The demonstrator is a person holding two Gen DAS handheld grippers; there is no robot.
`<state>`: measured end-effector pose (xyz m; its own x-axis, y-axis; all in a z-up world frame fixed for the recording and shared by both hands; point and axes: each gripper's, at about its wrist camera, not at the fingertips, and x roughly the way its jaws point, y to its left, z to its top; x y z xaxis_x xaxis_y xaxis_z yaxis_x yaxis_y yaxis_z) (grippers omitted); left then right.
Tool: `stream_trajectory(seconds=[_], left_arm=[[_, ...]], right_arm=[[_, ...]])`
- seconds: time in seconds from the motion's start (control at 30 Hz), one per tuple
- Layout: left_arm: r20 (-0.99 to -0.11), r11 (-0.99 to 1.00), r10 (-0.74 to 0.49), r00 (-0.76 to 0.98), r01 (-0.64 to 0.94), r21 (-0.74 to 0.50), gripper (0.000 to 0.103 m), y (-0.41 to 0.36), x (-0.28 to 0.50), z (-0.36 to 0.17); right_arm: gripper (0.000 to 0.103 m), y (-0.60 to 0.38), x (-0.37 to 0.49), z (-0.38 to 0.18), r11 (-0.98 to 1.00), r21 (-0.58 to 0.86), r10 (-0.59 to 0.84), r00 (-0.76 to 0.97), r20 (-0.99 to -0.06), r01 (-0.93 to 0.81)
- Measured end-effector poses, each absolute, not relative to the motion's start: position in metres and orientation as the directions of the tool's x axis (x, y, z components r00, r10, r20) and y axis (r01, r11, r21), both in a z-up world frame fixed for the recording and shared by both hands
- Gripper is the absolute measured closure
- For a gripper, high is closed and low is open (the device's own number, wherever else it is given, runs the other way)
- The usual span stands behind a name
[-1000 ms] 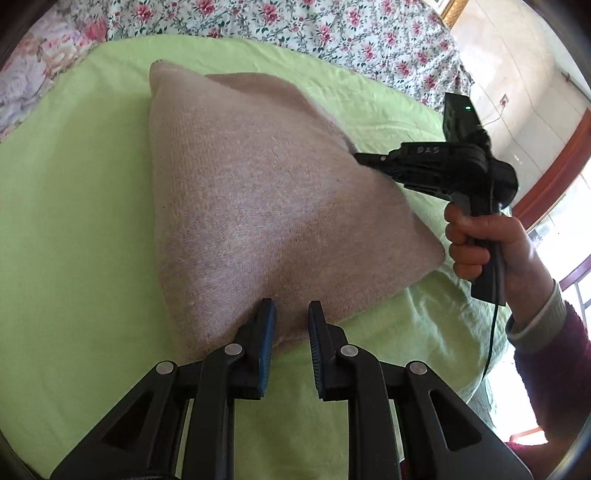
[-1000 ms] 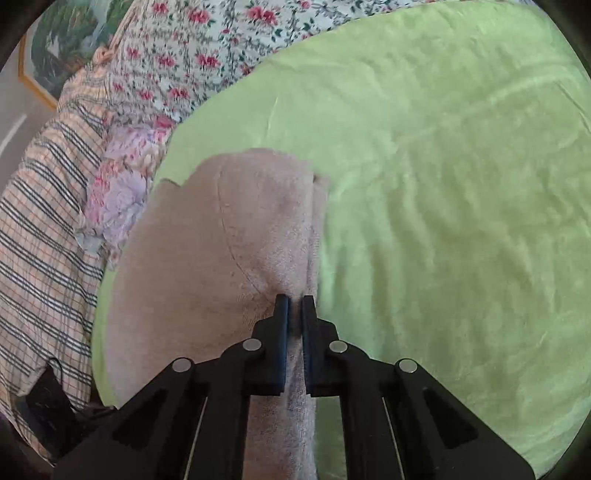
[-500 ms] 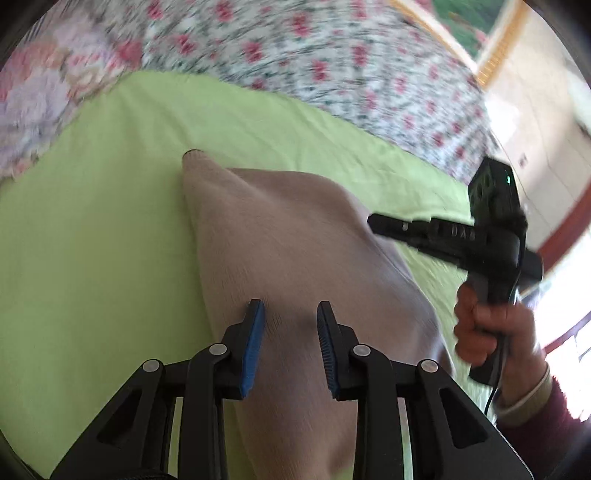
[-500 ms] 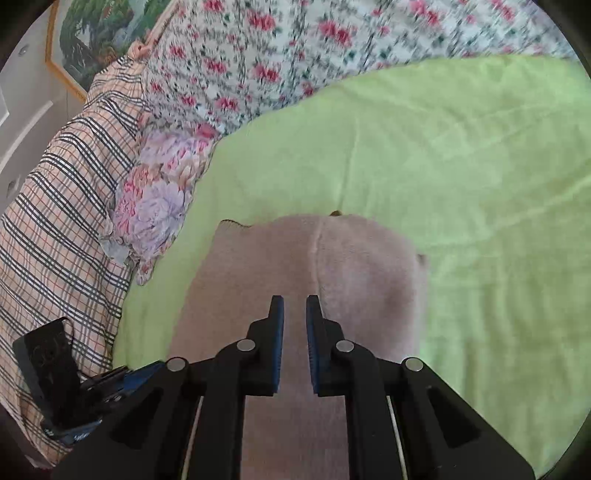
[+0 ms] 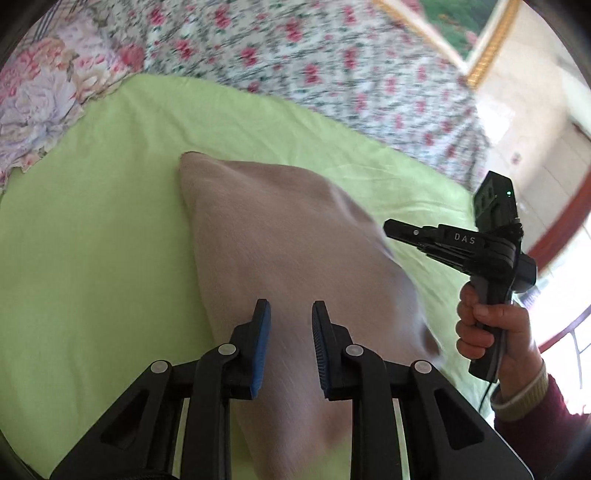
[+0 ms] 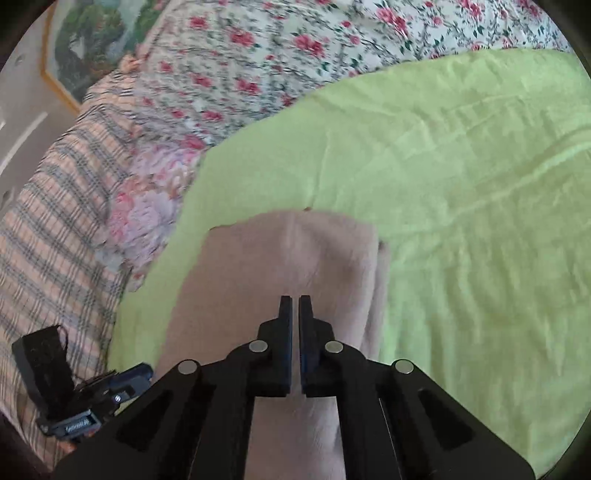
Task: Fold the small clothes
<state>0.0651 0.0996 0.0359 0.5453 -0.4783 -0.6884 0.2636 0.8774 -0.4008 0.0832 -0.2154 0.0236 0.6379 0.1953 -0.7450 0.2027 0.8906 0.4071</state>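
Note:
A folded beige knit garment (image 5: 280,251) lies on the green sheet (image 5: 81,258). My left gripper (image 5: 290,314) is open and hovers above the garment's near part, holding nothing. In the right wrist view the same garment (image 6: 280,266) lies below my right gripper (image 6: 294,301), whose jaws are shut with only a thin slit between them and nothing in them. The right gripper also shows in the left wrist view (image 5: 391,226), raised off the garment's right edge, held in a hand.
A floral bedspread (image 5: 295,62) lies beyond the green sheet, with a frilled floral pillow (image 5: 40,110) at the left. A plaid cover (image 6: 48,236) lies at the left in the right wrist view. A framed picture (image 5: 469,33) hangs on the wall.
Both grippers have lifted away from the garment. The left one moved over it and stayed open. The right one let go of the edge, opened slightly, then shut again.

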Motion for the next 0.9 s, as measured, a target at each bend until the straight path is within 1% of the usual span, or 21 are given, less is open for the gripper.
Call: stream_trajectory(seconds=[0.07,0.17,0.23,0.3,0.33,0.4,0.47,0.6,0.67,0.77,0.8,0.83,0.87,0.9], left_arm=[[-0.687,0.867,-0.499,0.529,0.298,-0.400,0.080,0.096,0.042,0.035],[-0.713,0.864,-0.502,0.489,0.318,-0.390,0.080,0.090,0.017,0.020],[-0.742,0.874,-0.485,0.462,0.292,-0.389,0.080,0.089,0.008,0.005],[-0.755,0.876,-0.482,0.445,0.265,-0.403,0.080,0.089,0.004,-0.006],[-0.755,0.876,-0.482,0.444,0.256,-0.409,0.080,0.089,0.001,-0.010],[-0.757,0.876,-0.482,0.442,0.255,-0.409,0.080,0.086,-0.001,-0.014],[-0.764,0.886,-0.462,0.450,0.262,-0.382,0.080,0.079,0.000,-0.015],[-0.765,0.887,-0.462,0.449,0.250,-0.389,0.080,0.079,0.001,-0.018],[-0.770,0.891,-0.454,0.448,0.252,-0.379,0.080,0.078,0.000,-0.019],[-0.778,0.892,-0.448,0.441,0.277,-0.356,0.080,0.076,-0.001,-0.006],[-0.770,0.890,-0.451,0.451,0.289,-0.353,0.079,0.078,-0.004,0.002],[-0.752,0.887,-0.458,0.474,0.298,-0.353,0.078,0.081,-0.008,0.012],[-0.739,0.886,-0.461,0.491,0.298,-0.354,0.073,0.085,-0.008,0.020],[-0.730,0.890,-0.455,0.511,0.288,-0.353,0.069,0.089,-0.007,0.026]], right_arm=[[0.099,-0.199,0.056,0.023,0.902,0.403,0.228,0.623,-0.748,0.154],[0.098,-0.180,0.026,0.009,0.909,0.396,0.259,0.570,-0.780,0.129],[0.098,-0.175,0.011,-0.003,0.932,0.332,0.211,0.532,-0.820,0.143],[0.098,-0.179,-0.002,-0.022,0.955,0.216,0.097,0.474,-0.875,0.204],[0.100,-0.187,-0.010,-0.028,0.948,0.224,0.093,0.478,-0.874,0.226],[0.101,-0.197,-0.016,-0.029,0.923,0.285,0.126,0.499,-0.857,0.258],[0.101,-0.195,-0.017,-0.027,0.928,0.264,0.104,0.499,-0.860,0.263],[0.101,-0.189,-0.016,-0.027,0.934,0.232,0.073,0.492,-0.867,0.270],[0.101,-0.190,-0.017,-0.025,0.925,0.250,0.082,0.491,-0.867,0.287],[0.098,-0.188,-0.021,-0.009,0.911,0.295,0.111,0.517,-0.849,0.287],[0.095,-0.189,-0.019,0.000,0.911,0.300,0.109,0.538,-0.836,0.281],[0.085,-0.190,-0.018,0.007,0.910,0.304,0.104,0.554,-0.826,0.283],[0.077,-0.194,-0.015,0.012,0.904,0.314,0.099,0.574,-0.813,0.289],[0.059,-0.199,-0.009,0.015,0.897,0.328,0.096,0.594,-0.799,0.296]])
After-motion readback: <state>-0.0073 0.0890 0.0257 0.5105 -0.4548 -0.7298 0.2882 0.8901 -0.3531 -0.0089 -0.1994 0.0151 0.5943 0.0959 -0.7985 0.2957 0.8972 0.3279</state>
